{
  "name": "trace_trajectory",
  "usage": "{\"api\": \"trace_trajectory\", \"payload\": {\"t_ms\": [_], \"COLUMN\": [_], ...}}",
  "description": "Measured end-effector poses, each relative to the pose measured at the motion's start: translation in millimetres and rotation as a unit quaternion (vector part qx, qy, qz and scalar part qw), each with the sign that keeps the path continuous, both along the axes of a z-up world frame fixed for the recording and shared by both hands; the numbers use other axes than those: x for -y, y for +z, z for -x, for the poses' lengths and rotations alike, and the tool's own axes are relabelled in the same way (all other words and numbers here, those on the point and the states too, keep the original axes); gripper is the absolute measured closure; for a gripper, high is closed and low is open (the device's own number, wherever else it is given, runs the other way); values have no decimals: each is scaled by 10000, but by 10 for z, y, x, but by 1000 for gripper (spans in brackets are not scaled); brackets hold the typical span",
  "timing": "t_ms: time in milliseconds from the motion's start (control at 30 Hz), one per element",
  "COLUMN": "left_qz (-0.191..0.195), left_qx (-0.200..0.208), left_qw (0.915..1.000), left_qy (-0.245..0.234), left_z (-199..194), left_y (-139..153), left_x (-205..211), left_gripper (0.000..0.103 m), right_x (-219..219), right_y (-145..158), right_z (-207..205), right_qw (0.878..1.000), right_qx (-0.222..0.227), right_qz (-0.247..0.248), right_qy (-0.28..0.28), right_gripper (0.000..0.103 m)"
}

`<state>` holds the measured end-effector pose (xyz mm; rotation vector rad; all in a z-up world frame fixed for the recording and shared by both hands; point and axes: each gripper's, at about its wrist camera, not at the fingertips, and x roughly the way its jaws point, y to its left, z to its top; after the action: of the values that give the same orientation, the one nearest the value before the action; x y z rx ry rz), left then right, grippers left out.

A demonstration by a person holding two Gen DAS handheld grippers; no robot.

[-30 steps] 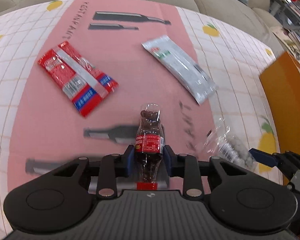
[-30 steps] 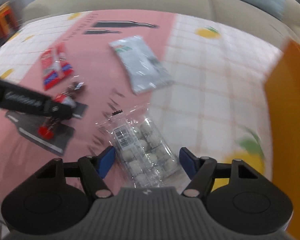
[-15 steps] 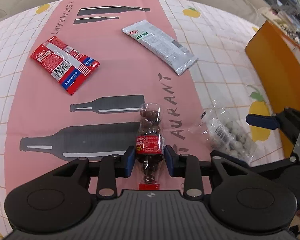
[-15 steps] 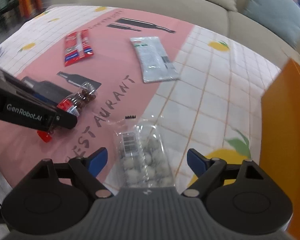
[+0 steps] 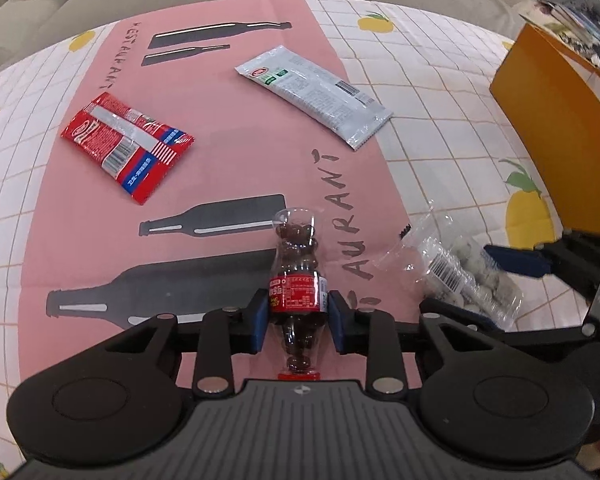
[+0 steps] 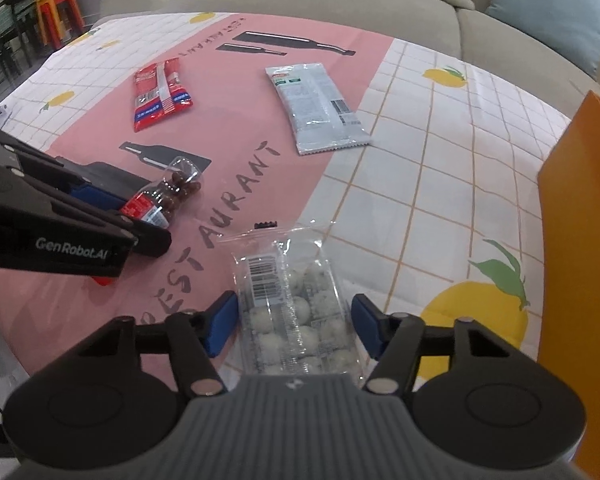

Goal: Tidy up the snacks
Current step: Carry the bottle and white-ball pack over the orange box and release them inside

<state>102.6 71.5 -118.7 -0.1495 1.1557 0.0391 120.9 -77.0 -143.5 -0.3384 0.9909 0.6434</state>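
Left claw (image 5: 298,316) — its blue pads clamp the red-labelled waist of a small clear bottle (image 5: 297,280) filled with dark brown candies; the red cap points back toward the claw body and the base points forward, over the pink centre strip of the tablecloth (image 5: 236,168). From the right wrist view the same bottle (image 6: 168,196) is seen held in the left claw, above the printed grey bottle shape.

Right claw (image 6: 292,322) — spread wide, one blue pad on either side of a clear bag of pale round sweets (image 6: 296,312); the left pad stands just beside the bag's edge and the right pad a little apart from it, and whether either touches cannot be told. The bag lies flat on the table, barcode sticker up, straddling the border between the pink strip and the white checked part with lemon prints. In the left wrist view this bag (image 5: 456,276) sits just right of the bottle, between the right claw's fingers.

Farther back on the pink strip lie two more snacks, well apart from each other: a red, white and blue packet (image 5: 128,146) to the left and a long silver-grey packet (image 5: 314,94) to the right, its far end reaching the pink border. An orange box (image 5: 560,136) stands at the table's right edge. A beige sofa (image 6: 340,4) runs behind the table.
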Motion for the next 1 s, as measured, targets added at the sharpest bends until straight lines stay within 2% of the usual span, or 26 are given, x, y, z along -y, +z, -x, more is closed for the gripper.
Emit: {"api": "trace_trajectory", "payload": {"t_ms": [300, 633, 1000], "left_qz": [140, 369, 636], "left_qx": [-39, 5, 343], "left_qw": [9998, 9992, 9973], "left_qy": [94, 124, 99], "left_z": [9, 125, 257], "left_y": [18, 133, 589], "left_x": [-21, 37, 174], "left_gripper": [69, 69, 69], "right_x": [-46, 76, 314], "right_y": [36, 174, 565], "right_z": [4, 54, 120], "right_qw": [9975, 9936, 9898], "right_qx": [-197, -436, -443], "right_qz": [4, -274, -655], "right_qy": [-678, -1006, -1181], "right_gripper": [48, 50, 50]}}
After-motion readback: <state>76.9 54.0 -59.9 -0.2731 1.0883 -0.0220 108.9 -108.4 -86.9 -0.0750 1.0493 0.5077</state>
